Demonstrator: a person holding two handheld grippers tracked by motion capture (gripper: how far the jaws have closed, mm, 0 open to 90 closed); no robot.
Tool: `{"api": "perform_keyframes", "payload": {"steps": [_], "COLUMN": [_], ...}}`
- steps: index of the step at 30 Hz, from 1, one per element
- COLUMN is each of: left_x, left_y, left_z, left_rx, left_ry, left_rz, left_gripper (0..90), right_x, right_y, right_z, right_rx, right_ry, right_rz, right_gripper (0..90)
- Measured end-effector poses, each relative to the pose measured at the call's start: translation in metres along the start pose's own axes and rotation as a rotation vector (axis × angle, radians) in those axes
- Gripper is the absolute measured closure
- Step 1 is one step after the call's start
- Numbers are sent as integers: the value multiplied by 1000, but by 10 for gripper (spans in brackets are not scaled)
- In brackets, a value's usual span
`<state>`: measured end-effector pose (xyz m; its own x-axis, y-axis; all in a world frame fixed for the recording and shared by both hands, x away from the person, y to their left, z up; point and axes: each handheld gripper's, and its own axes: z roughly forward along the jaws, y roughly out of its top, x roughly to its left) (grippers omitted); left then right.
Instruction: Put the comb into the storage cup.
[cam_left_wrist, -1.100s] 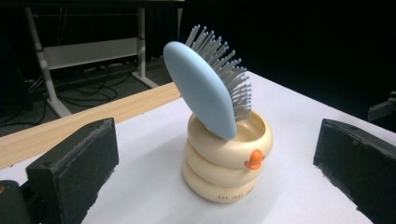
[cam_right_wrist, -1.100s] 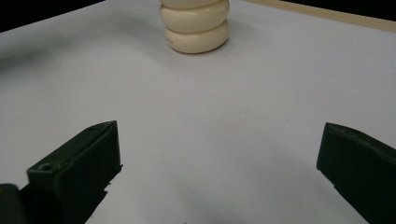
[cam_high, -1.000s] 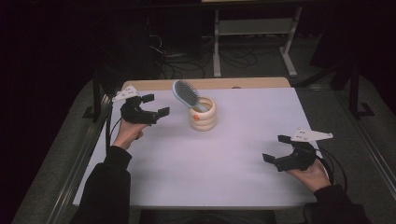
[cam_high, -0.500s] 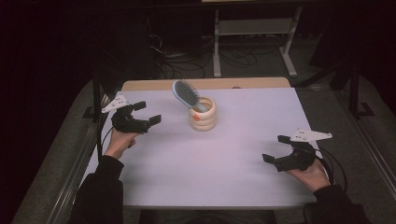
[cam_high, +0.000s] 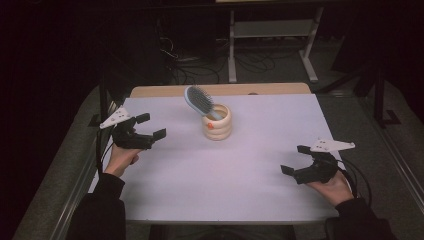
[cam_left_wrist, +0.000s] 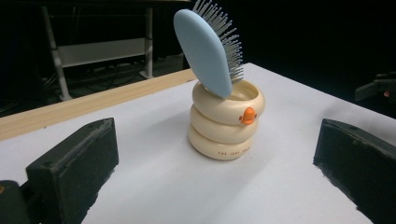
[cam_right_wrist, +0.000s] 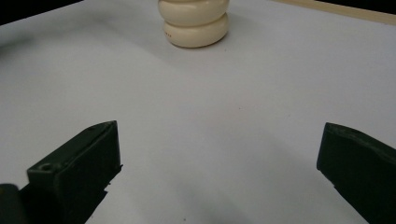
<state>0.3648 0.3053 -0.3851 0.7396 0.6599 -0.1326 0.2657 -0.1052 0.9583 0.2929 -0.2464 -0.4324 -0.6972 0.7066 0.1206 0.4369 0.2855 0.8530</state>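
Standing in the ringed cream holder (cam_high: 217, 122) on the worktop (cam_high: 240, 165), the blue hairbrush (cam_high: 196, 100) sits right of the released left claw (cam_high: 151, 126), well apart from the released right claw (cam_high: 295, 160).

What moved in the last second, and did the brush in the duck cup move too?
The left gripper pulled back from the cup, sliding toward the table's left edge and a little nearer the person, jaws open and empty. Nothing was grabbed or let go. The right gripper stayed put, open, near the table's right front. The brush stays leaning in the cup, unmoved.
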Motion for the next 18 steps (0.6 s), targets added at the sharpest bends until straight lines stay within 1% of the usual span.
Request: {"api": "perform_keyframes", "payload": {"steps": [7, 10, 11, 12, 15, 16, 18], "left_x": [0, 2, 2, 3, 4, 5, 6], "left_y": [-8, -16, -16, -20, -23, -25, -28], "left_z": [-9, -15, -15, -18, -21, -25, -29], "left_rx": [-8, 11, 11, 12, 13, 7, 8], "left_ry": [14, 33, 33, 37, 41, 48, 51], "left_rz": [6, 13, 13, 6, 3, 0, -3], "left_gripper": [0, 0, 0, 0, 0, 0, 0], "right_x": [0, 0, 0, 0, 0, 0, 0], "right_y": [0, 0, 0, 0, 0, -1, -1], "right_z": [0, 1, 1, 1, 1, 1, 2], "right_rx": [4, 6, 6, 7, 9, 10, 11], "right_ry": [0, 0, -1, -1, 0, 0, 0], "right_rz": [-2, -1, -2, -1, -1, 0, 1], "right_gripper": [0, 0, 0, 0, 0, 0, 0]}}
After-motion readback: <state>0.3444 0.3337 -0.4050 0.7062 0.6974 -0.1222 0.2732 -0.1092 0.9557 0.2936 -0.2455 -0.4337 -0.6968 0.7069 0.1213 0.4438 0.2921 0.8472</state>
